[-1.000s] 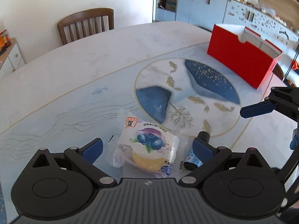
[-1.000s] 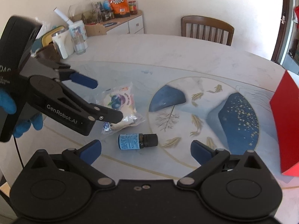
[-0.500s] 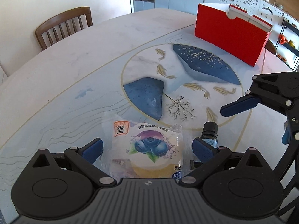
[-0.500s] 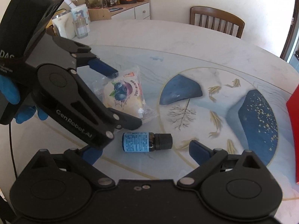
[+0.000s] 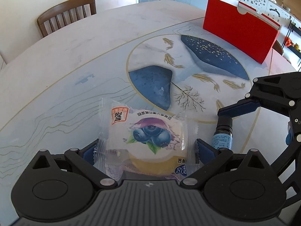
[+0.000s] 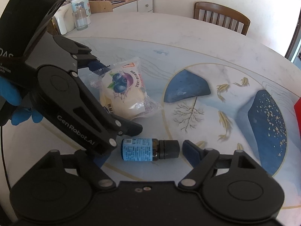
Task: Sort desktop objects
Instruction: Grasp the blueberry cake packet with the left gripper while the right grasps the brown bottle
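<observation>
Nearby, red box [image 5: 239, 35], chair [image 5: 65, 15], cluttered sideboard [image 6: 120, 1]

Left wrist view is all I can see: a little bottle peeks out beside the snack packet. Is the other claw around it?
Observer: Yes. The bottle lies on its side between the fingers of the right gripper. Its jaws are closing, and a sliver of gap shows at the cap.
Operator: What is holding my claw?
Observer: A hand in a blue glove grips the back of the left gripper.
Operator: Anything outside my frame?
Observer: A glass jar stands at the far edge of the table.
</observation>
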